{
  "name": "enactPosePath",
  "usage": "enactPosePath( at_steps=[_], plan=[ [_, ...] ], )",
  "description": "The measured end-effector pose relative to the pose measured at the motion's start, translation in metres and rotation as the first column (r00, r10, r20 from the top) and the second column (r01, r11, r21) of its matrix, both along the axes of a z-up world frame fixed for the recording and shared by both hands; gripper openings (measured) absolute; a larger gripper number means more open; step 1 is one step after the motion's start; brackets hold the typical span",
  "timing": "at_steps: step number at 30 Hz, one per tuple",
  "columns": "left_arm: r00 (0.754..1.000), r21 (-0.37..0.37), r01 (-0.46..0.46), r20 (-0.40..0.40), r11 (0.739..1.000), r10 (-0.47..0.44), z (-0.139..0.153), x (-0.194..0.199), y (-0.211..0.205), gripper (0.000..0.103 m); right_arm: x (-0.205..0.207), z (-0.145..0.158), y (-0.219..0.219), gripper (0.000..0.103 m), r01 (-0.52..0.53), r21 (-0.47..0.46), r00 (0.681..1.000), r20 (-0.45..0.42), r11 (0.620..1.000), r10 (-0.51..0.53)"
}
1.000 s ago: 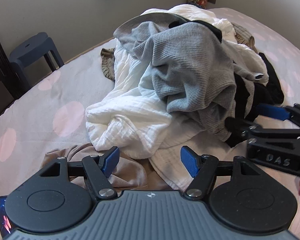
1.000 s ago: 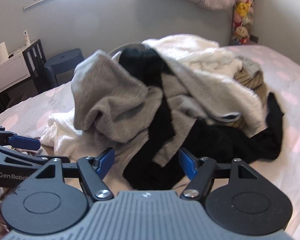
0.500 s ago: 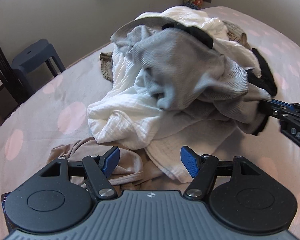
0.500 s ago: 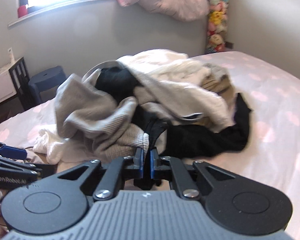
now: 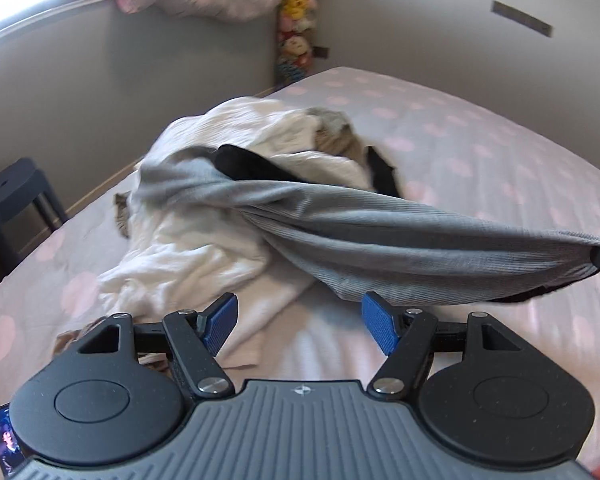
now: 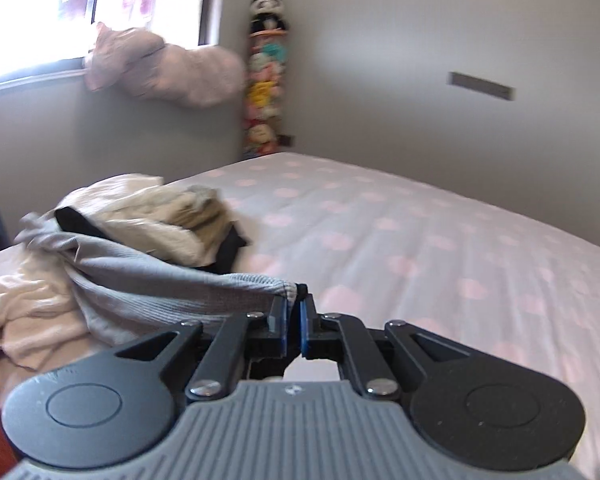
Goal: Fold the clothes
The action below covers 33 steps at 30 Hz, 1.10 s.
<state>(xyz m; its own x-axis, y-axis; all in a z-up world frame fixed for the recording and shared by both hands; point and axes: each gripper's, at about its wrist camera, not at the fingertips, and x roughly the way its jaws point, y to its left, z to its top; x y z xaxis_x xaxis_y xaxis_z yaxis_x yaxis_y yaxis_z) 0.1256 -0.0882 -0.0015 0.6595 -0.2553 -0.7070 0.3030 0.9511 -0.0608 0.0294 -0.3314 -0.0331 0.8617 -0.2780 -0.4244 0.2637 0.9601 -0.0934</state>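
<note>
The right gripper clamps the grey top, the left gripper gapes empty; a black garment snagged in the pile may drag along.

Bed with pale sheet, pink dots, fills both views. Pile of clothes lies on its left half, toward the wall: white crumpled cloth at the bottom and front, tan and black pieces at the far side. Grey ribbed garment stretches from the pile to the right, lifted off the sheet. Brownish cloth lies just beside the pile's near edge. Right half of bed bare sheet.
</note>
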Motion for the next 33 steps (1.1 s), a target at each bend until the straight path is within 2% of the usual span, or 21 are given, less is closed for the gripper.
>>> enactPosePath(
  at_steps=[7,10,13,17,21,23,28,31,33],
  plan=[
    [0.988,0.001,0.156,-0.003,0.988,-0.156,0.003,-0.034,-0.066,0.071,-0.088,0.005,-0.064,0.007,0.22,0.009,0.975,-0.006,0.975,-0.22],
    [0.974,-0.001,0.226,-0.018,0.974,-0.226,-0.003,-0.045,-0.092,0.071,-0.11,-0.013,-0.081,0.008,0.262,0.023,0.962,-0.09,0.965,-0.259],
    [0.961,-0.01,0.275,-0.032,0.961,-0.275,-0.01,-0.055,-0.111,0.071,-0.121,-0.034,-0.091,0.01,0.263,0.106,0.954,-0.176,0.959,-0.242],
    [0.956,-0.026,0.286,-0.051,0.958,-0.287,-0.021,-0.064,-0.121,0.065,-0.138,-0.049,-0.084,0.02,0.292,0.143,0.947,-0.18,0.946,-0.265],
    [0.949,-0.039,0.313,-0.024,0.949,-0.314,-0.027,-0.072,-0.128,0.065,-0.151,-0.053,-0.078,0.056,0.293,0.147,0.95,-0.161,0.945,-0.269],
    [0.945,-0.042,0.323,-0.031,0.945,-0.325,-0.031,-0.071,-0.132,0.065,-0.151,-0.053,-0.075,0.065,0.273,0.16,0.955,-0.165,0.949,-0.247],
    [0.933,-0.026,0.35,-0.077,0.936,-0.351,-0.041,-0.061,-0.137,0.065,-0.145,-0.057,-0.069,0.069,0.22,0.234,0.967,-0.183,0.947,-0.179],
    [0.93,-0.036,0.35,-0.109,0.936,-0.352,-0.046,-0.051,-0.138,0.065,-0.134,-0.063,-0.064,0.07,0.178,0.241,0.969,-0.214,0.954,-0.126],
    [0.923,-0.024,0.363,-0.126,0.932,-0.363,-0.051,-0.046,-0.143,0.065,-0.125,-0.067,-0.063,0.076,0.158,0.237,0.967,-0.233,0.959,-0.101]
  ],
)
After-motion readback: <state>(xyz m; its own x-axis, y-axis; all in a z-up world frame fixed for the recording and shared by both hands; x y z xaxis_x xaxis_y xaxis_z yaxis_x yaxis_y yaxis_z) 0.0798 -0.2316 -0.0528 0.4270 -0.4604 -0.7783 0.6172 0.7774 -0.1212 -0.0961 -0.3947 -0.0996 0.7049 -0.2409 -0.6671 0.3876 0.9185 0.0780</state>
